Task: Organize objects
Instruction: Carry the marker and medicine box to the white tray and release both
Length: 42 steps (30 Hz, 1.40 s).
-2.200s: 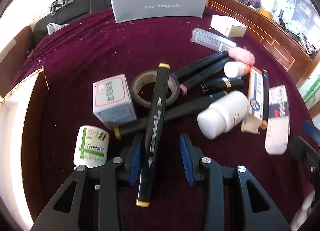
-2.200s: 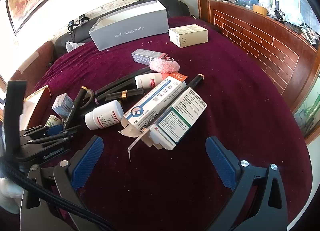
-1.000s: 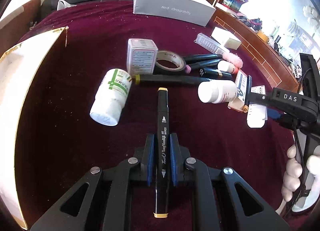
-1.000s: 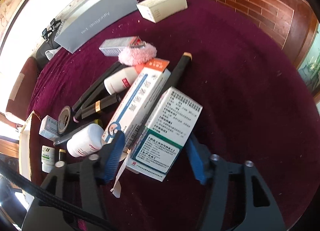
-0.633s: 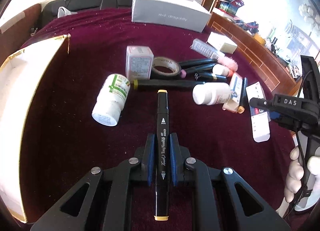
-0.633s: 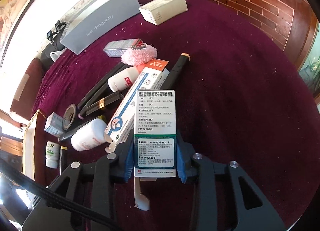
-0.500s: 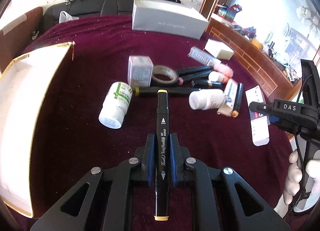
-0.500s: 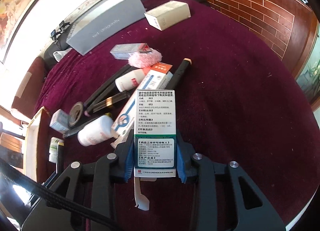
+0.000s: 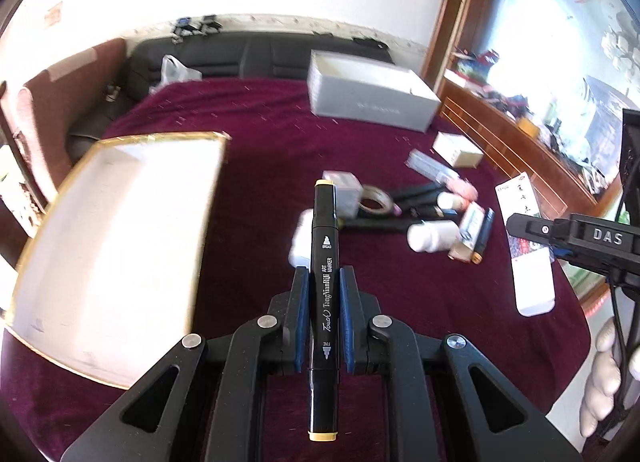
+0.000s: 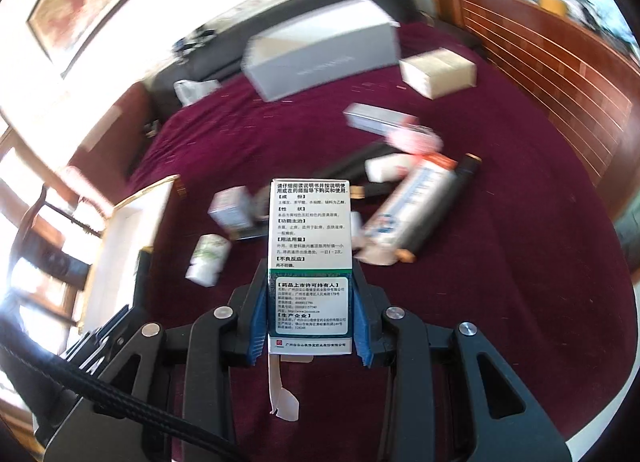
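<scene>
My left gripper (image 9: 323, 276) is shut on a black art marker (image 9: 325, 238) with yellow end caps, held lengthwise above the maroon cloth (image 9: 272, 150). Between the blue pads of my right gripper (image 10: 310, 282) sits a white and green medicine box (image 10: 310, 230), gripped and lifted, its bottom flap hanging open. The same box (image 9: 534, 286) shows at the right edge of the left wrist view. Below lies the pile: white bottles (image 9: 432, 236), a tape roll (image 9: 376, 198), black markers and a long blue-and-white carton (image 10: 408, 206).
A white gold-rimmed open box (image 9: 120, 230) lies at the left. A grey open box (image 9: 372, 94) stands at the back and a cream carton (image 9: 458, 148) to its right. A green-labelled bottle (image 10: 208, 260) lies near the pile. A gloved hand (image 9: 608, 382) holds the right gripper.
The right gripper closed on the medicine box and lifted it off the pile. Both grippers rose and tilted up; the left keeps its marker, and the white box has come further into view.
</scene>
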{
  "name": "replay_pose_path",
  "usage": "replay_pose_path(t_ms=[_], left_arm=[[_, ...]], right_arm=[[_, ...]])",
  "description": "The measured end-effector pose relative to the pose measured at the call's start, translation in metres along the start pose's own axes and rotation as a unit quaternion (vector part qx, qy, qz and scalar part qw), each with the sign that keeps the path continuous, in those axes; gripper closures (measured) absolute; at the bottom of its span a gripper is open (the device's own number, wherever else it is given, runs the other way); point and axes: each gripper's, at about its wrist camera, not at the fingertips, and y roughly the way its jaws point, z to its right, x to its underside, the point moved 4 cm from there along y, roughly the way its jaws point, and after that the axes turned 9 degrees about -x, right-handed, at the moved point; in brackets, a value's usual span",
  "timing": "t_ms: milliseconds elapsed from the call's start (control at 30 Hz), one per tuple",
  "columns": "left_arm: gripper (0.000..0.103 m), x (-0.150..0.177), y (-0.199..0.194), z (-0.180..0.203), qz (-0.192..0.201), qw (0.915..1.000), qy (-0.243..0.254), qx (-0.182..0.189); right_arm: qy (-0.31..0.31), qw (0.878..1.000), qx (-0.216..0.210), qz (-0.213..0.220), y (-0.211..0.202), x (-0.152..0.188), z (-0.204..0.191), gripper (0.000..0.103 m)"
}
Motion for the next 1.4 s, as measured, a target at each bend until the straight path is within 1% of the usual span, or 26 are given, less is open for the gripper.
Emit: replay_pose_path(t_ms=[200, 367, 433, 533, 667, 733, 833, 900, 1067, 1133, 1267, 1400], left_arm=[[0.091, -0.013, -0.015, -0.042, 0.025, 0.9987, -0.015, -0.041], [0.091, -0.027, -0.014, -0.084, 0.030, 0.9964, -0.023, -0.077], [0.091, -0.035, -0.008, -0.103, 0.026, 0.9953, -0.028, -0.088], [0.091, -0.048, 0.007, -0.132, 0.014, 0.9944, -0.046, -0.094], [0.091, -0.067, 0.036, -0.175, -0.007, 0.9931, -0.069, -0.095], [0.091, -0.070, 0.052, -0.190, -0.022, 0.9921, -0.080, -0.094], [0.091, -0.072, 0.078, -0.207, -0.046, 0.9909, -0.094, -0.085], [0.091, -0.072, 0.095, -0.213, -0.058, 0.9906, -0.098, -0.076], [0.091, -0.076, 0.130, -0.216, -0.080, 0.9888, -0.104, -0.071], [0.091, -0.079, 0.141, -0.216, -0.087, 0.9879, -0.110, -0.066], [0.091, -0.085, 0.162, -0.216, -0.103, 0.9860, -0.119, -0.056], [0.091, -0.089, 0.174, -0.212, -0.109, 0.9851, -0.123, -0.049]], right_arm=[[-0.052, 0.997, -0.050, -0.020, 0.015, -0.004, -0.071, 0.070], [-0.090, 0.991, -0.087, -0.041, 0.040, -0.009, -0.130, 0.070], [-0.107, 0.989, -0.093, -0.045, 0.053, -0.012, -0.150, 0.070], [-0.117, 0.984, -0.114, -0.067, 0.085, -0.017, -0.183, 0.070], [-0.115, 0.979, -0.134, -0.099, 0.131, -0.023, -0.212, 0.070], [-0.115, 0.978, -0.132, -0.112, 0.155, -0.027, -0.222, 0.070], [-0.103, 0.977, -0.125, -0.136, 0.198, -0.030, -0.231, 0.070], [-0.098, 0.977, -0.119, -0.144, 0.216, -0.032, -0.231, 0.070], [-0.089, 0.979, -0.086, -0.162, 0.263, -0.041, -0.223, 0.070], [-0.087, 0.980, -0.069, -0.162, 0.275, -0.045, -0.218, 0.070], [-0.070, 0.981, -0.059, -0.170, 0.294, -0.049, -0.207, 0.070], [-0.073, 0.982, -0.042, -0.170, 0.301, -0.050, -0.202, 0.070]])
